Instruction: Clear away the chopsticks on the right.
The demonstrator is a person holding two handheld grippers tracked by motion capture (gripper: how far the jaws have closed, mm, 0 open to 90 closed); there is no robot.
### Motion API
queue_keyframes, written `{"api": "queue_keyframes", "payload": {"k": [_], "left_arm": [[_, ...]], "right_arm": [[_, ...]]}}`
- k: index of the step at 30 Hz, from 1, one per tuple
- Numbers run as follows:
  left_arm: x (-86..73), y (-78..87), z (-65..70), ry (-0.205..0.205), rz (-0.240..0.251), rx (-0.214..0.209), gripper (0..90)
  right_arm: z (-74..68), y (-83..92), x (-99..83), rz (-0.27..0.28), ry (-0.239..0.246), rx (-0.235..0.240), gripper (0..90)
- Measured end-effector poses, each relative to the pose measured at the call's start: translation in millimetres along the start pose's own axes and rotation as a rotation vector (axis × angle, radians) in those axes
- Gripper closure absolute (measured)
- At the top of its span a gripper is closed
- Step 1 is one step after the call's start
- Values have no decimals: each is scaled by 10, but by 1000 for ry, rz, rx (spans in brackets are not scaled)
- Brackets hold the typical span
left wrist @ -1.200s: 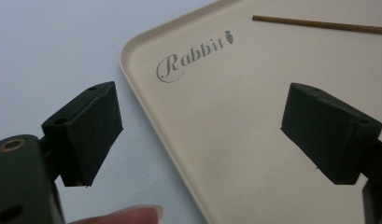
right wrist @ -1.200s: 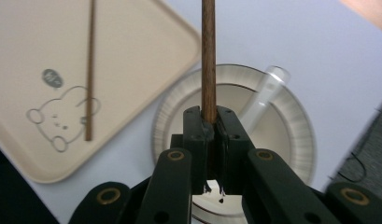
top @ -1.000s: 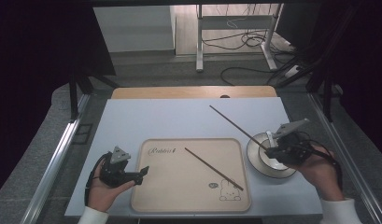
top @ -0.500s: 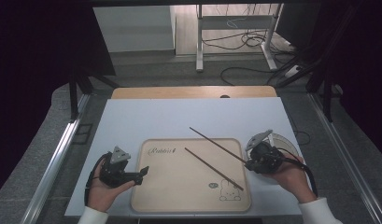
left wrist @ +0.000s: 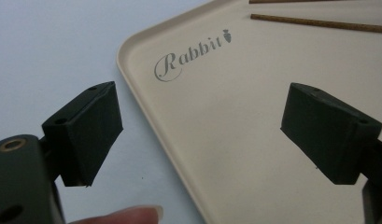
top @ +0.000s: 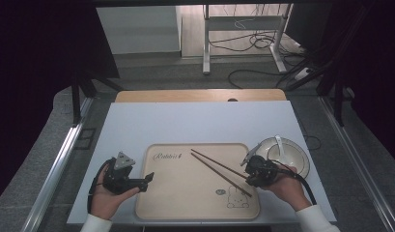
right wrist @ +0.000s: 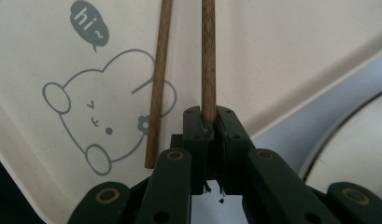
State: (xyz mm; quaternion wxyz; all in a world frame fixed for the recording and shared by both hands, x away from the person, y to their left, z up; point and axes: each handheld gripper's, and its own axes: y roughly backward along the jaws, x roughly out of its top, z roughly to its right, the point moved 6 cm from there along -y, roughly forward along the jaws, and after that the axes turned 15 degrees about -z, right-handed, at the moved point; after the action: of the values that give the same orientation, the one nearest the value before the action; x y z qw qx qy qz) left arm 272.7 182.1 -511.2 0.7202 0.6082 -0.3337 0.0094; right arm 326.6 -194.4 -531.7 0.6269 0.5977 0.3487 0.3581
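The left claw (top: 149, 177) sits at the near left edge of the tan tray (top: 185, 212), with its jaws wide apart and nothing between them. One jaw hangs over the pale tabletop (top: 137, 125) and the other over the tray, close to the word "Rabbit" (left wrist: 191, 53). The right claw (top: 248, 176) is at the tray's right side, clamped tight on the end of one brown chopstick (right wrist: 208, 56). A second chopstick (right wrist: 159, 84) lies flat on the tray just beside it, across the rabbit drawing (right wrist: 104, 126). Past the right claw, a white bowl (top: 294, 162) with a spoon (top: 278, 144) in it stands on the tabletop.
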Motion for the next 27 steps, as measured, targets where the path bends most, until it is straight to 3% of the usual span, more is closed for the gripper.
{"api": "queue_keyframes", "payload": {"k": [12, 15, 19, 24, 27], "left_arm": [[-2, -8, -10, 1, -2, 1, 124], [-1, -1, -3, -1, -1, 1, 124], [-5, 6, -14, 3, 1, 3, 124], [-9, -4, -28, 4, -4, 1, 124], [-7, 2, -24, 5, -3, -2, 124]], "right_arm": [[-63, -111, 32, -46, 7, 0, 827], [-83, -99, 30, -48, 18, 15, 766], [-73, 6, 40, 17, 0, 0, 592], [-29, 251, 111, 164, -57, -19, 465], [-70, 377, 224, 239, -52, -20, 402]]}}
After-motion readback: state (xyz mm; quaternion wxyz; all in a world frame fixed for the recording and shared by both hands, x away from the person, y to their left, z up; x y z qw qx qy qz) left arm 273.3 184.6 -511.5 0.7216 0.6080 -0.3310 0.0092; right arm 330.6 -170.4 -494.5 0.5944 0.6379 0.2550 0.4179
